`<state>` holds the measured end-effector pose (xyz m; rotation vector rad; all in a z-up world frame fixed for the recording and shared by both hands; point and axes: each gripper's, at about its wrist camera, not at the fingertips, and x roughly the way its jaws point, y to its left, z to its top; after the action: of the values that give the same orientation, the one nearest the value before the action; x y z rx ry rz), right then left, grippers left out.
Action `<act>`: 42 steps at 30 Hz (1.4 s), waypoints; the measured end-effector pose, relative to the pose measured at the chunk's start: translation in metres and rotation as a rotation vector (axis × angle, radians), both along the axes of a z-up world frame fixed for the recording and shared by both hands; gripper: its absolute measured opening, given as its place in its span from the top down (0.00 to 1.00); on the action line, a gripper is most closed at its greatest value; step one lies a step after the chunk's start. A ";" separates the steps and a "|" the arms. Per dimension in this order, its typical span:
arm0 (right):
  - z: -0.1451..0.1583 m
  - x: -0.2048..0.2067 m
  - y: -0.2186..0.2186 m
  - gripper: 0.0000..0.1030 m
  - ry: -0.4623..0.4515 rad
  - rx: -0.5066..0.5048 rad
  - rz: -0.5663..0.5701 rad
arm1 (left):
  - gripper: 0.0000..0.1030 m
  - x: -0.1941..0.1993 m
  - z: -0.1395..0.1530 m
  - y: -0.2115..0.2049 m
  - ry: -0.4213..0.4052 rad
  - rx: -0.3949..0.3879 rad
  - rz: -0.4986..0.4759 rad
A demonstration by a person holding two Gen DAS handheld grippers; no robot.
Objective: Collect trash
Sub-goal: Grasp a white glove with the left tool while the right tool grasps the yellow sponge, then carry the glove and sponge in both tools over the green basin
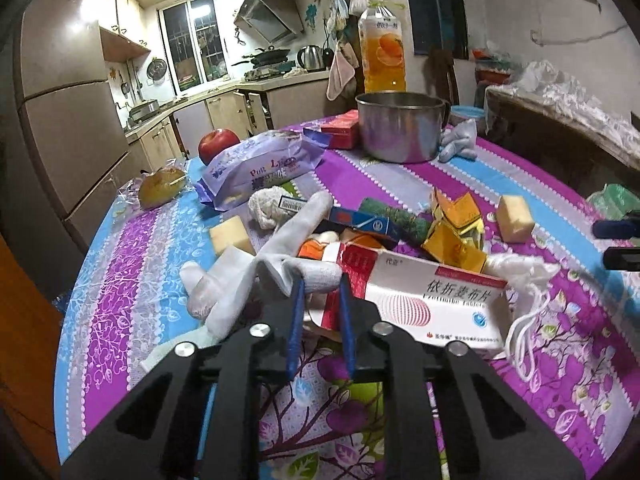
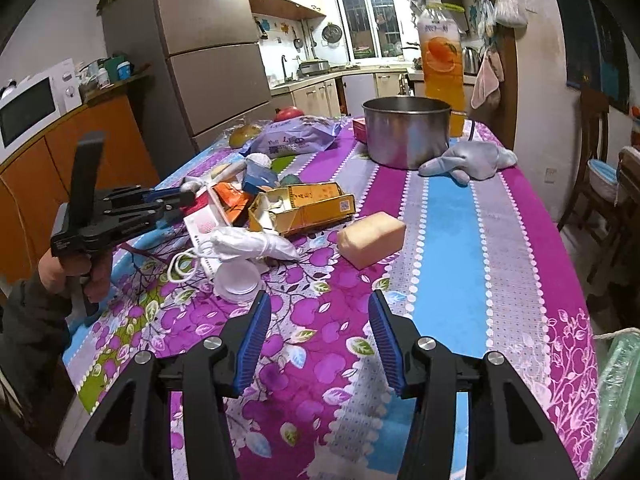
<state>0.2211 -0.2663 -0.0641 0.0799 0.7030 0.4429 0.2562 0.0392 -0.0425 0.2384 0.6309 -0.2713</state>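
A heap of litter lies mid-table: a white glove [image 1: 240, 280], a red-and-white medicine box [image 1: 432, 300], a torn yellow carton [image 1: 456, 236] and a blue packet [image 1: 360, 222]. My left gripper [image 1: 322, 280] is shut on the glove's cuff, right where it overlaps the box's left end. From the right wrist view, that gripper [image 2: 186, 199] reaches into the heap beside the box [image 2: 202, 222], held by a hand. My right gripper [image 2: 320, 300] hangs open over bare tablecloth with nothing between its fingers. A clear plastic lid [image 2: 240, 280] and a knotted white glove [image 2: 252, 244] lie just ahead-left of it.
A yellow sponge [image 2: 372, 238] lies ahead of the right gripper, and another [image 1: 232, 236] sits left of the heap. Further back stand a steel pot [image 1: 400, 128], a juice bottle [image 1: 382, 52], a purple snack bag [image 1: 260, 168], an apple [image 1: 216, 142] and a grey cloth [image 2: 468, 162]. A green bag [image 2: 616, 392] hangs off the table's right edge.
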 end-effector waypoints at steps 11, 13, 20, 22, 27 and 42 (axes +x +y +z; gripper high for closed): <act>-0.014 0.070 -0.001 0.51 0.033 -0.145 0.053 | 0.93 -0.012 0.032 0.012 -0.069 -0.109 0.003; -0.015 0.084 0.004 0.42 0.034 -0.173 0.085 | 0.93 -0.013 0.036 0.013 -0.071 -0.124 -0.002; -0.021 0.110 0.024 0.39 0.046 -0.222 0.144 | 0.94 -0.010 0.038 0.021 -0.066 -0.149 0.011; -0.024 0.114 0.024 0.45 0.053 -0.222 0.133 | 0.94 -0.010 0.039 0.023 -0.071 -0.150 0.017; -0.016 0.103 0.015 0.51 0.004 -0.172 0.068 | 0.94 -0.016 0.053 0.028 -0.101 -0.167 0.036; 0.101 0.003 0.019 0.52 -0.275 -0.022 -0.150 | 0.94 -0.068 0.134 0.007 -0.273 -0.212 0.072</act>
<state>0.2244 -0.2468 0.0366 0.0490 0.4274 0.2950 0.1886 0.0458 0.0913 0.0462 0.3361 -0.2294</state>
